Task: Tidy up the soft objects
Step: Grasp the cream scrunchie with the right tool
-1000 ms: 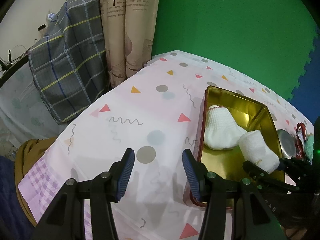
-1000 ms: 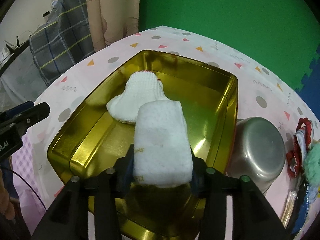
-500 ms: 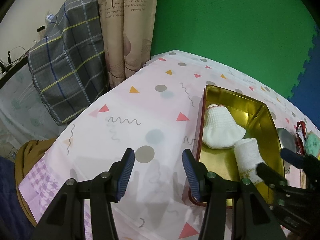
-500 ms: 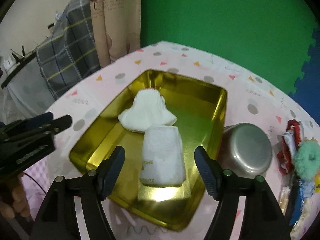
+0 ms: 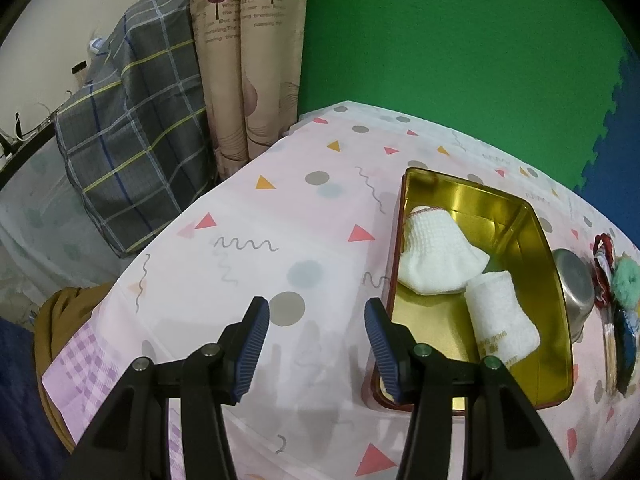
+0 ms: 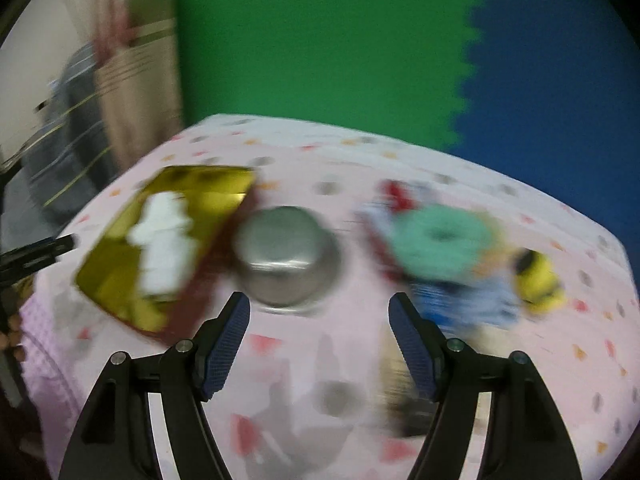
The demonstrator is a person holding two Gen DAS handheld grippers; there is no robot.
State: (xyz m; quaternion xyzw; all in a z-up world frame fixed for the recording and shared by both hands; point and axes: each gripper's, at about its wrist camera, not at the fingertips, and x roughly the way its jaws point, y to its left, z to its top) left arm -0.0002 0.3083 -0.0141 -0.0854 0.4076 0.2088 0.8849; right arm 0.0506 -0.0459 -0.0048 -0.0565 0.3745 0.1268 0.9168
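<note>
A green and blue foam wall stands behind the table (image 5: 248, 240), whose pink cloth with triangles and dots carries everything we work with. On it the gold tin (image 5: 556, 280) lies with its long axis running away from us, and inside it rest a white knitted sock (image 5: 436, 256) at the far end and a rolled white towel (image 5: 500, 324) nearer us, its roll lying roughly along the tin's length. Beside the tin sits an upturned steel bowl (image 6: 286, 256), and beyond that, to the right, the pile of soft things not yet sorted: a mint-green scrunchie (image 6: 440, 240), a red one (image 6: 394, 192) behind it, some blue fabric (image 6: 464, 304) and a small yellow plush toy (image 6: 538, 280). Our right gripper (image 6: 318, 316) is spread apart with nothing between its pads; the view is smeared, and the pile lies ahead and to its right, so we judge this hand the nearer one for the next pick. Our left gripper (image 5: 316, 324) hangs open and empty over bare cloth just left of the tin's near corner, well apart from the pile.
</note>
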